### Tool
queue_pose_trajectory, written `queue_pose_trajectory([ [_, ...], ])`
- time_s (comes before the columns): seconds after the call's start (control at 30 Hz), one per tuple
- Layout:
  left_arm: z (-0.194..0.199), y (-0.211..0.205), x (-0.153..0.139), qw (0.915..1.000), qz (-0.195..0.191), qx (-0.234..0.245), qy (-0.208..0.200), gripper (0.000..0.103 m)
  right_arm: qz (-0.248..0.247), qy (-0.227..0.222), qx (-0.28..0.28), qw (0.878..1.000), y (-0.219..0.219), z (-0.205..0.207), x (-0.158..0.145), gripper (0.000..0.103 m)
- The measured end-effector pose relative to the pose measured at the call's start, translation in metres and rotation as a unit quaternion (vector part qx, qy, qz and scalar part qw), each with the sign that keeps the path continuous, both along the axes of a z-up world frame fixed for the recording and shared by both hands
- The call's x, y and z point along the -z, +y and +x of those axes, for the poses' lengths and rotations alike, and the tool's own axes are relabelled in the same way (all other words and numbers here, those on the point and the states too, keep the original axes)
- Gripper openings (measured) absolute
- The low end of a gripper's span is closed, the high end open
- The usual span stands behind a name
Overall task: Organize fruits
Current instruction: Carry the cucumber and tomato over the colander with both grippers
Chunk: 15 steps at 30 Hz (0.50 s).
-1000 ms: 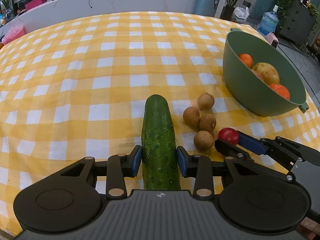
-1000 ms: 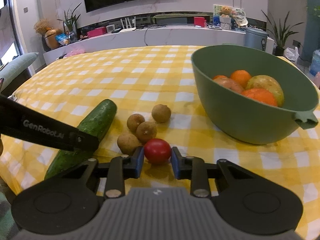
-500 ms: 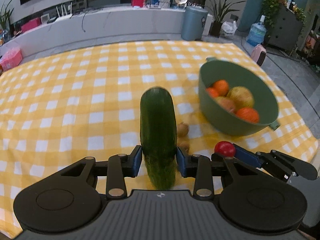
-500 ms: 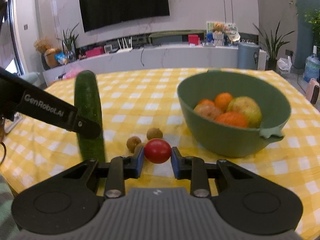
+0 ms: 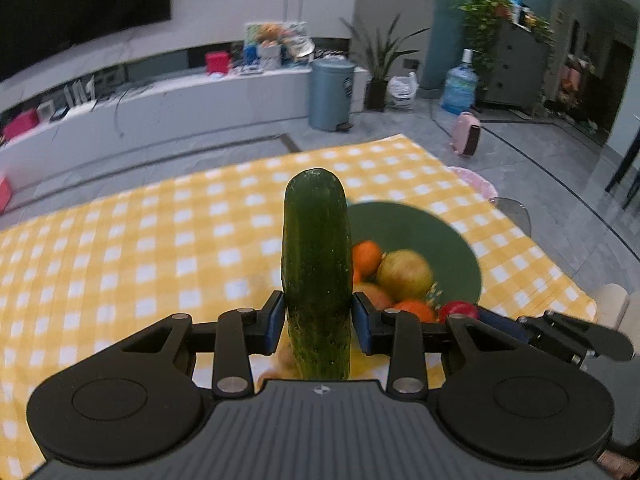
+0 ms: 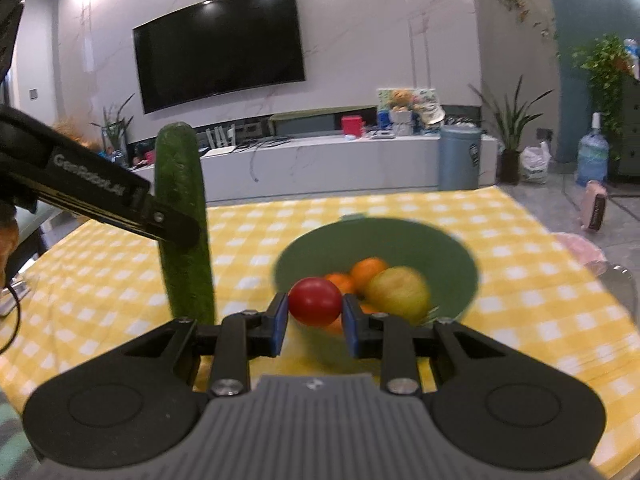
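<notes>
The left claw [image 5: 316,320] grips the cucumber [image 5: 316,264] upright; the right claw [image 6: 315,314] grips the tomato [image 6: 315,301]. Above the green bowl [image 6: 460,256], both may collide.

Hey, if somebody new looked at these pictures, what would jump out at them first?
The big dark green cucumber, standing upright in the left gripper. Next, the red tomato pinched in the right gripper above the green bowl, which holds oranges and a yellowish fruit, on the yellow checked tablecloth.
</notes>
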<state>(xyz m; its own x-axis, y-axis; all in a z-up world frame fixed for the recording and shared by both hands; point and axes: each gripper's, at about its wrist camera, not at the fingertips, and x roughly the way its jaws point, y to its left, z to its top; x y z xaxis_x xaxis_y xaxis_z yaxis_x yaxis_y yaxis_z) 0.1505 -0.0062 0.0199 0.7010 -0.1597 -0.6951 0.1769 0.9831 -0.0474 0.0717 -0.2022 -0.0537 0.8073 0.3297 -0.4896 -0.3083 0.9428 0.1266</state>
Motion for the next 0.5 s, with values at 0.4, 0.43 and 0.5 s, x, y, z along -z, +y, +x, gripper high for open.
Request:
queue_pose_trajectory([
  [0.4,0.056,-0.057,0.01,0.9934,0.09,0.07,-0.009,0.04,-0.082,0.026,-0.039,0.995,-0.047,0.05,-0.009,0.025],
  [0.43,0.058,-0.059,0.012,0.9924,0.097,0.075,-0.012,0.04,-0.086,0.029,-0.046,0.995,-0.048,0.051,-0.009,0.025],
  [0.5,0.066,-0.066,0.017,0.9897,0.112,0.088,-0.011,0.04,-0.087,0.046,-0.064,0.993,-0.049,0.058,-0.005,0.025],
])
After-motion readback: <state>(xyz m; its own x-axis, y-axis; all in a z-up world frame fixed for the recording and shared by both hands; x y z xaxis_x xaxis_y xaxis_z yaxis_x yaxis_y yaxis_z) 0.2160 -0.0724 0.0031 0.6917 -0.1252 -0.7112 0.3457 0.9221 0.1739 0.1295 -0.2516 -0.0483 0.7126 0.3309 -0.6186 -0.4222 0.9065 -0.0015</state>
